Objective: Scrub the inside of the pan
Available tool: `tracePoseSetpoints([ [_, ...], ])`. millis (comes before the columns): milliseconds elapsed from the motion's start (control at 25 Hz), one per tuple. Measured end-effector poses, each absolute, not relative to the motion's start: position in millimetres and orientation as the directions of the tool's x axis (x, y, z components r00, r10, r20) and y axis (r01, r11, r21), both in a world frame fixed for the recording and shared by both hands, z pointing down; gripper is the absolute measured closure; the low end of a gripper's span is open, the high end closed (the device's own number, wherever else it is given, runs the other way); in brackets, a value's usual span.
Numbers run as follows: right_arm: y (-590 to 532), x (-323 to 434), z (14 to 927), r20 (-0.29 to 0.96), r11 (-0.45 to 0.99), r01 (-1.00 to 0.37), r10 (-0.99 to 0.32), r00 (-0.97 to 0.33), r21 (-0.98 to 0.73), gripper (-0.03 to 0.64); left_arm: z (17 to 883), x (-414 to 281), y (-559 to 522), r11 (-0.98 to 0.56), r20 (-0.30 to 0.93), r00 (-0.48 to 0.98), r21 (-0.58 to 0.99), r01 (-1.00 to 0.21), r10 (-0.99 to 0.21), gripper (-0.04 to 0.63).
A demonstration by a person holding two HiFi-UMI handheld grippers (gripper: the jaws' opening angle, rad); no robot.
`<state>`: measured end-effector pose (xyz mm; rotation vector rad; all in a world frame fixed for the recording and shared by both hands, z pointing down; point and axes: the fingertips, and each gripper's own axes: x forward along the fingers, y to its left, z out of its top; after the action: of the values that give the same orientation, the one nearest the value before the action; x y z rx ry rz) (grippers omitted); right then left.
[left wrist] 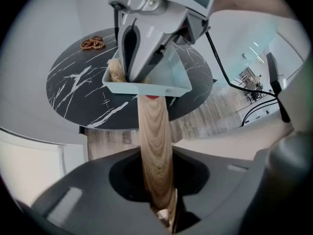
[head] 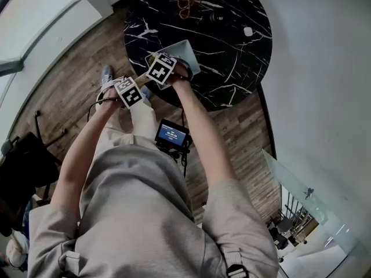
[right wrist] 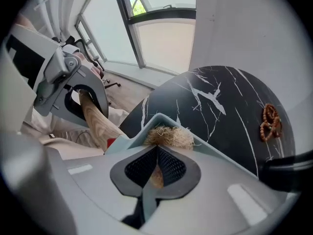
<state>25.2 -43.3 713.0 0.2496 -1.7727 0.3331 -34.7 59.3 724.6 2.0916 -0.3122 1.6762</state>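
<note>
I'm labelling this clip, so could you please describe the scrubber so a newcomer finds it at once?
On the round black marble table, look at the pale blue-green square pan at its edge. The scrubber is the tuft in the pan, pinched by the right gripper. It alone is shaggy and straw-coloured, unlike the pan's smooth wooden handle and the brown beads across the table.
</note>
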Motion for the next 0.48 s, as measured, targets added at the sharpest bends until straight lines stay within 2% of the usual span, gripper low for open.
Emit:
tracePoseSetpoints([
  [240, -45.5, 31.4, 703.2, 0.956, 0.910, -0.404, -0.036, -0.291, -0.089, 0.589, 720.6, -34.8, 56.4, -0.896, 0.963, 0.262, 0.167, -0.411, 0.059, 0.502],
  [360, -39.6, 46.6, 676.0, 0.921, 0.861, -0.499, -0.110, -0.373, -0.099, 0.589, 702.5, -32.3, 45.5, -0.928, 0.935, 0.352, 0.094, -0.361, -0.042, 0.348],
  [480, -21.8, 59.2, 643.1, 0.872, 0.829, -0.549, -0.186, -0.454, -0.109, 0.596, 668.5, -31.5, 27.5, -0.933, 0.884, 0.435, -0.003, -0.361, -0.171, 0.321],
])
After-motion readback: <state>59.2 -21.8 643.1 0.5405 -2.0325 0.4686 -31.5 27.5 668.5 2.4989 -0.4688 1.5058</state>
